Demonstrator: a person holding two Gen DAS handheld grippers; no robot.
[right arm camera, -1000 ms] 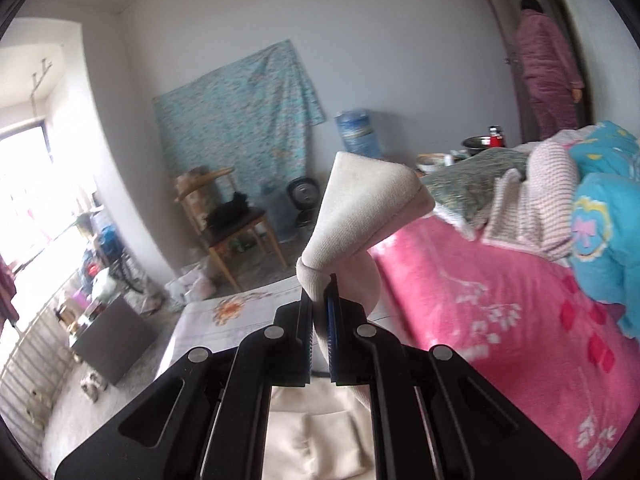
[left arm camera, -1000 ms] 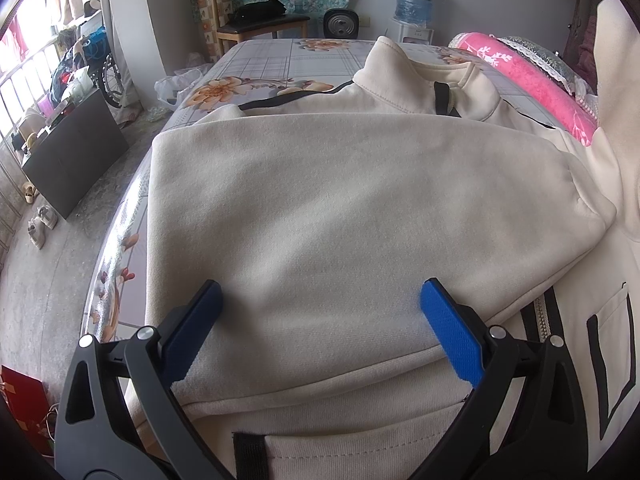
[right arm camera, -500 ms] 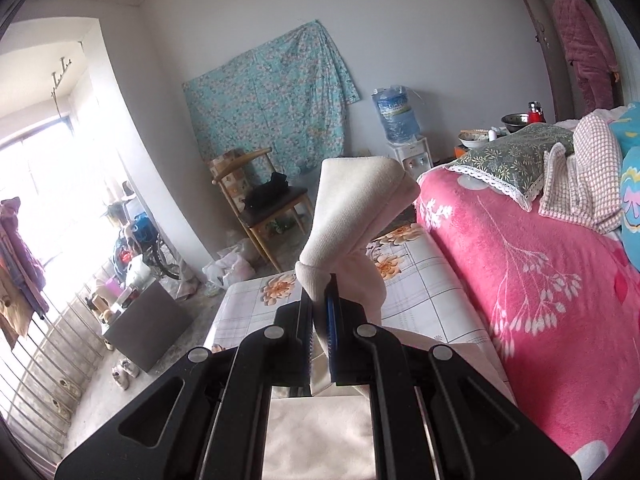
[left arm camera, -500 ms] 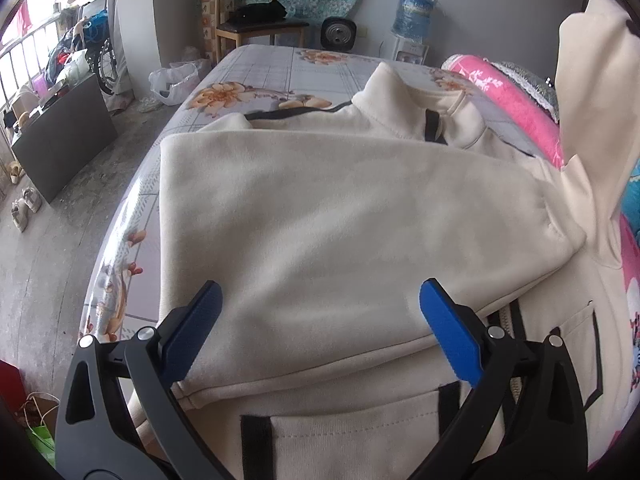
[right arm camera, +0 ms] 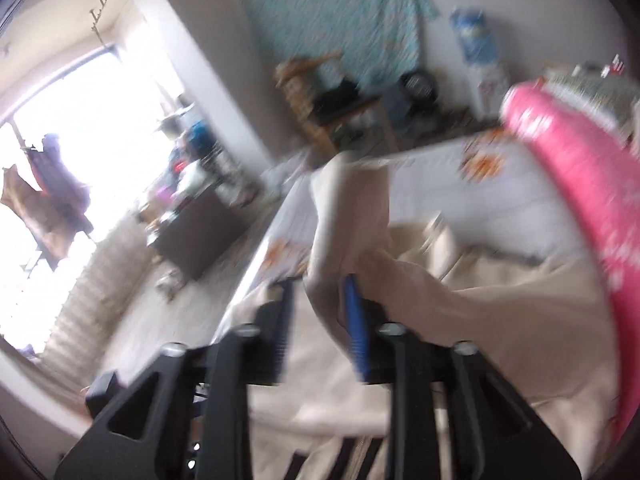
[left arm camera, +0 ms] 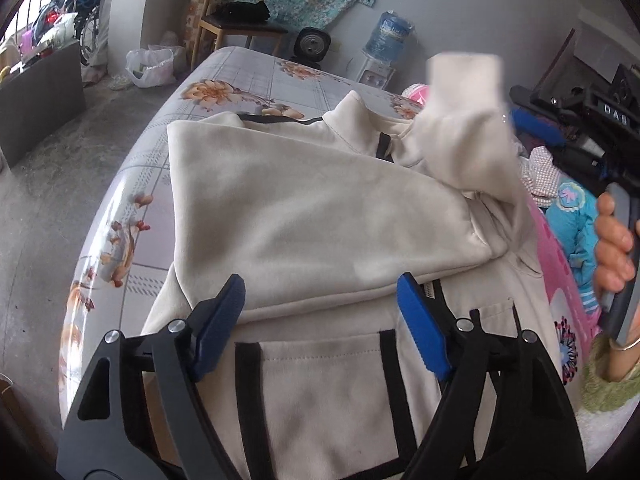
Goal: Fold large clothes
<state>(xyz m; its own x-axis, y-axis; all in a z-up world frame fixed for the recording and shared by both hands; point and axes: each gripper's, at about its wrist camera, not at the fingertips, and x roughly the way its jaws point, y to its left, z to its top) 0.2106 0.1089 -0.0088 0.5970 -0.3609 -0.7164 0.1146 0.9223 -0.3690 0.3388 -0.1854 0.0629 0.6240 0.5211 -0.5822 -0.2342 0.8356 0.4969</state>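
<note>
The right claw (right arm camera: pixel 320 320) has just been opening, its jaws parted with the cream sleeve (right arm camera: pixel 348 232) loose between them; the left claw (left arm camera: pixel 320 324), released and narrowing, hovers over the folded cream jacket (left arm camera: pixel 312 208); the jacket lies across the near end of the bed (left arm camera: pixel 256 76), its collar toward the far edge.

One cream jacket (left arm camera: pixel 320 208) on one bed (left arm camera: pixel 248 80); two grippers, left (left arm camera: pixel 320 320) and right (right arm camera: pixel 320 320). One chair (left arm camera: pixel 236 20); one water bottle (left arm camera: pixel 394 36); one fan (left arm camera: pixel 310 42).

Matt cream fleece jacket (left arm camera: pixel 320 208); glossy bedsheet (left arm camera: pixel 120 208)
</note>
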